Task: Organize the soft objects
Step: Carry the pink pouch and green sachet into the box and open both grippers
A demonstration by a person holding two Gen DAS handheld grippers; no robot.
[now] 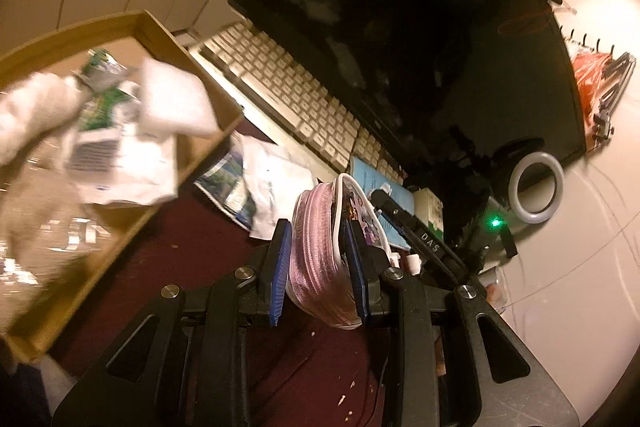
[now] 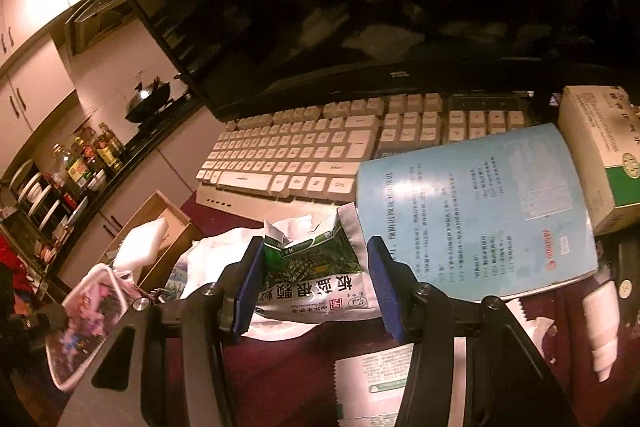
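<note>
Pouch point(image 1: 324, 259), soft and light, squashes between the left gripper point(image 1: 318, 267) pads; right gripper point(image 2: 316, 287) fingers spread around a crinkly sachet point(image 2: 316, 279), best pinched mid-body.

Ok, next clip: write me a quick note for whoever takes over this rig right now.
Left tongs: shut on the pink zip pouch, held up off the red cloth, beside the cardboard box.
Right tongs: open, straddling the green-and-white sachet on the cloth; pads not yet pressing it.
Done: the box already holds a white sponge, some packets and a pale cloth.
Left: drop the pouch into the box, then probably grip the sachet and the white bag under it. The blue booklet and keyboard look like bystanders.
</note>
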